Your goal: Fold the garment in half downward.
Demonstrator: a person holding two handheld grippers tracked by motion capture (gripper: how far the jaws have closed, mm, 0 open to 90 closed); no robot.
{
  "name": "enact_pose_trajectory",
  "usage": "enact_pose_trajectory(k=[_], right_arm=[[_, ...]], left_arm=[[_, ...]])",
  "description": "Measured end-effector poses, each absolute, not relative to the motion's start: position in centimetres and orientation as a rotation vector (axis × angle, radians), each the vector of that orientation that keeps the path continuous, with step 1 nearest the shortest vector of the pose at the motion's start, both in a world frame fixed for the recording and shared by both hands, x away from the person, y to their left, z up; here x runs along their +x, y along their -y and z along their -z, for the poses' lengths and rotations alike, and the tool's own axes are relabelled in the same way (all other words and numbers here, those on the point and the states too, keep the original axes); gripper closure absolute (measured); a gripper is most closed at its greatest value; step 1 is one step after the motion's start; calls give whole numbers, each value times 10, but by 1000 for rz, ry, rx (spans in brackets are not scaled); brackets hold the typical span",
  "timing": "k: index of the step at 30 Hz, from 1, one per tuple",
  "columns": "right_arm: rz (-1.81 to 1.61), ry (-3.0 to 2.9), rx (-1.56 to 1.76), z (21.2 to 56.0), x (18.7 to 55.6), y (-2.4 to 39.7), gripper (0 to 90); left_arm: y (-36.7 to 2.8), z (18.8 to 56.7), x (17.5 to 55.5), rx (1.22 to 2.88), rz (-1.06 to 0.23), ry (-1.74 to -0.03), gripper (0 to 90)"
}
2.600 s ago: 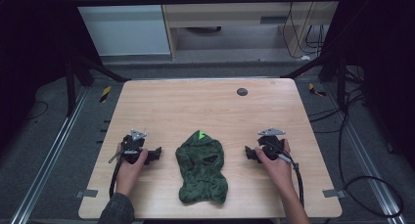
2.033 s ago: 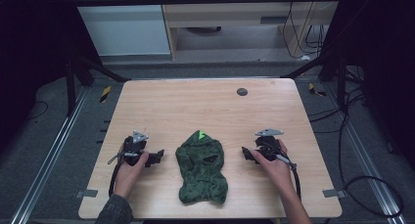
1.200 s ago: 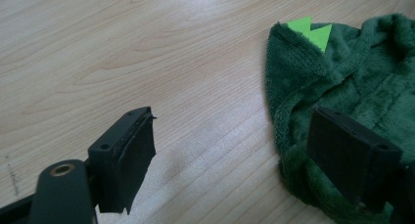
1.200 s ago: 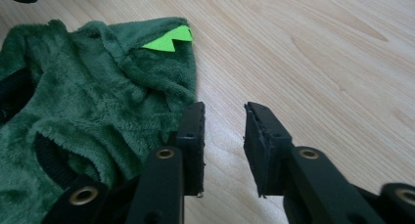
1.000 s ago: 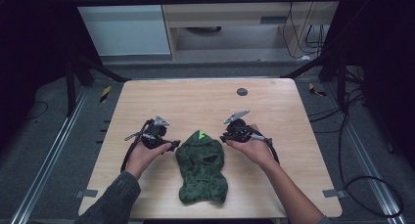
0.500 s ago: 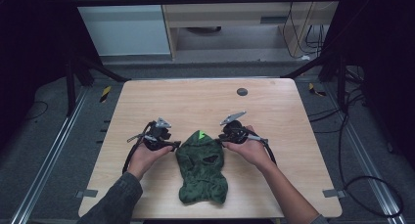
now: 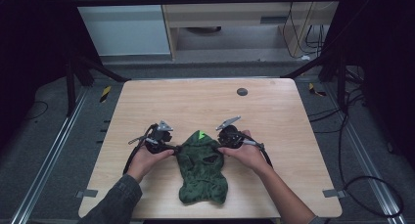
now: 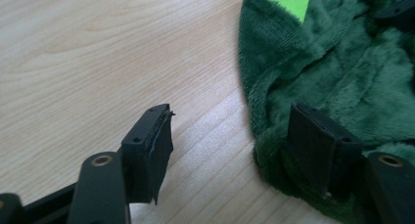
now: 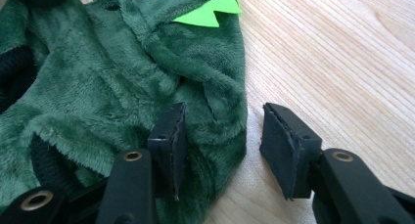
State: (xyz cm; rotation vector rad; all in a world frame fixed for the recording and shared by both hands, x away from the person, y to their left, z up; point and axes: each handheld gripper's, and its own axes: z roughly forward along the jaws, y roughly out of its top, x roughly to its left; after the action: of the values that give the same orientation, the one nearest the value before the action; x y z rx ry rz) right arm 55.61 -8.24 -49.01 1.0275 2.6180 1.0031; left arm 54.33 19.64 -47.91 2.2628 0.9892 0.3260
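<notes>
**Green plush garment, flat on desk, flanked by two grippers**

Item: soft green fleece garment (image 7: 201, 170), lower centre of the high view on the desk (image 7: 274, 111). Likely light, limp and non-slippery; it will sag unless pinched at both side edges. Long axis runs near to far: wider hem nearest, hood end with lime spikes (image 7: 200, 135) farthest. Left gripper (image 7: 172, 148): fingers (image 8: 320, 145) apart, straddling the edge, not pinching. Right gripper (image 7: 219, 146): fingers (image 9: 169, 141) have just been opening, the edge loose between them.

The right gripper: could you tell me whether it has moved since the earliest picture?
Yes. The right gripper has moved inward from the table's right part to the green garment's right edge.
</notes>
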Motion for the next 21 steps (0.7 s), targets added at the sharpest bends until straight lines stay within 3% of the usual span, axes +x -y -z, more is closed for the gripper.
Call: enact_pose_trajectory(k=[5, 9, 12, 18, 21], right_arm=[[-1001, -2633, 1002, 490, 553, 81, 657], [-1009, -2653, 981, 490, 551, 79, 776], [-1005, -2665, 975, 489, 551, 78, 820], [-1020, -2657, 983, 487, 553, 81, 850], [-1025, -2655, 981, 485, 553, 83, 851]], left_arm=[[-195, 487, 545, 2282, -270, -992, 327], [-192, 487, 546, 2284, -257, -982, 376], [-190, 487, 544, 2295, -251, -958, 462], [-187, 486, 544, 2301, -177, -931, 780], [-185, 484, 545, 2325, -175, -918, 807]])
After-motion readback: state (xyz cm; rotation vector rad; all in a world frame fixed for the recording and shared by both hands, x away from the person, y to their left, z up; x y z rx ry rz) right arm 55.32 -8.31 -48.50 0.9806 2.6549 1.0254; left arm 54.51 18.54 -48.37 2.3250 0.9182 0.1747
